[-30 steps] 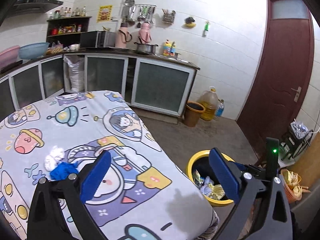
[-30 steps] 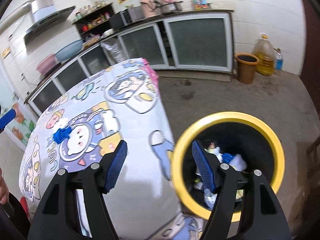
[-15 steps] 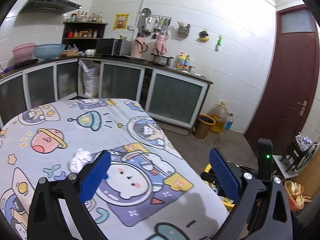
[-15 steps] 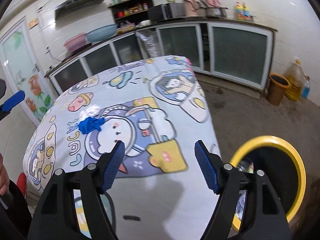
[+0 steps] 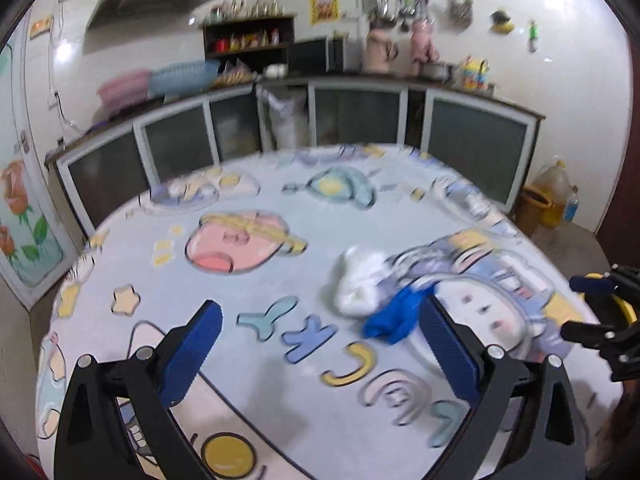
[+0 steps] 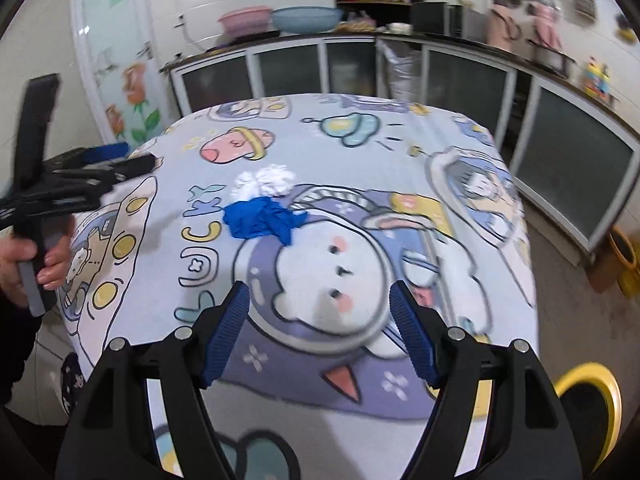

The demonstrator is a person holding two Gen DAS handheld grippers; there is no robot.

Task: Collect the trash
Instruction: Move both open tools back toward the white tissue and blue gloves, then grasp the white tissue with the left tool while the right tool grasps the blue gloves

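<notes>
Mid-bench, toward our near edge | blue wad [image 6: 260,222] touched white tissue [image 6: 264,180] | left claw [image 5: 316,344] and right claw [image 6: 320,332] hung released, empty | we judged: straddle one wad, clench low, avoid the cloth

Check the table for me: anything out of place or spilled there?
Two scraps lie loose on the tablecloth: a crumpled blue piece and a white wad touching it. Nothing looks spilled or damaged. Both grippers are open and empty.
</notes>
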